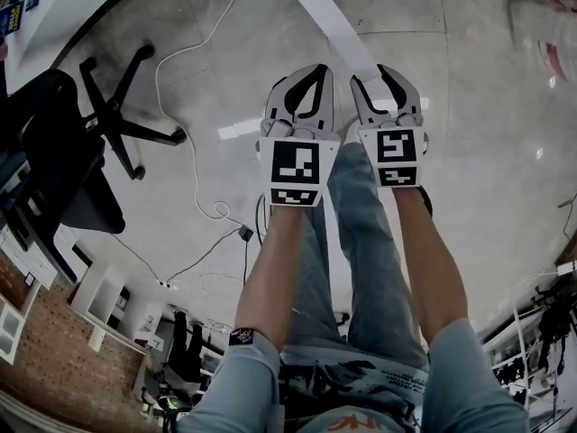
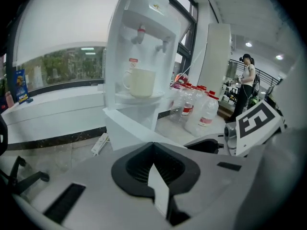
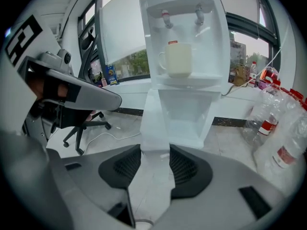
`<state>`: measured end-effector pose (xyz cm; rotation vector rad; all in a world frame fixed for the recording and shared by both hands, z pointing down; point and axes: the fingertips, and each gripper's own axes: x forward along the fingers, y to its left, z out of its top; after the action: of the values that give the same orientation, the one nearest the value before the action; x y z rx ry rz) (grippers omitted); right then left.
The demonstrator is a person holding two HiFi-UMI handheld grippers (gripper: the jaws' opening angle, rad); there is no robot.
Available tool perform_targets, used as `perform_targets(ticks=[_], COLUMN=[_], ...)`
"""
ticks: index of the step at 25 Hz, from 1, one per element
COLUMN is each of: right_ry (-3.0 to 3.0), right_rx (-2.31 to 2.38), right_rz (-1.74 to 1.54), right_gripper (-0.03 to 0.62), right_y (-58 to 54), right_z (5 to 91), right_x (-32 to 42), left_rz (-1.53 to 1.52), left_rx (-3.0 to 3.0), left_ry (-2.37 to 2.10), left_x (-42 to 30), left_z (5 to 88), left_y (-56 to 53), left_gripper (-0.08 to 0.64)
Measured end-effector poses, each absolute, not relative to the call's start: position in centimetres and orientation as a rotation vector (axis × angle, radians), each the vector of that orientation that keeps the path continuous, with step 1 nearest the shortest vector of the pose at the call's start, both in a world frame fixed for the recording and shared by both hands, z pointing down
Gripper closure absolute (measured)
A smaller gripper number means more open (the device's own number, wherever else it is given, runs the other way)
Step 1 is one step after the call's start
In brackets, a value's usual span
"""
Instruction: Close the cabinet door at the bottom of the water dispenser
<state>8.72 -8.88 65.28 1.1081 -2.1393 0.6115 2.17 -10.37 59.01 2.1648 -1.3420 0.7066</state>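
Observation:
The white water dispenser stands ahead with a cream mug on its drip shelf. Its bottom cabinet door hangs open, swung out edge-on towards me. My right gripper is shut on that door's free edge, and the white panel fills the gap between the black pads. In the head view the door runs as a white strip into the right gripper. My left gripper hovers just left of it, shut and holding nothing. From the left gripper the door shows just beyond its tips.
Several clear water bottles stand on the floor right of the dispenser. A power strip lies by its left foot. A black office chair and loose cables are on the floor to my left. A person stands far off.

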Motion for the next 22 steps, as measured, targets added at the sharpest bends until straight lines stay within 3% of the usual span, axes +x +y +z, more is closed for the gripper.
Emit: perform_targets(ticks=[22], right_ry=[-2.16], right_rx=[1.147], right_rz=[0.51], right_gripper=[0.393], right_y=[-14.6], right_z=[65.4], right_x=[14.3], left_rz=[0.767], left_rx=[2.268], left_ry=[-1.271], left_x=[7.4], left_z=[58.5], left_y=[-14.6], left_gripper=[0.54])
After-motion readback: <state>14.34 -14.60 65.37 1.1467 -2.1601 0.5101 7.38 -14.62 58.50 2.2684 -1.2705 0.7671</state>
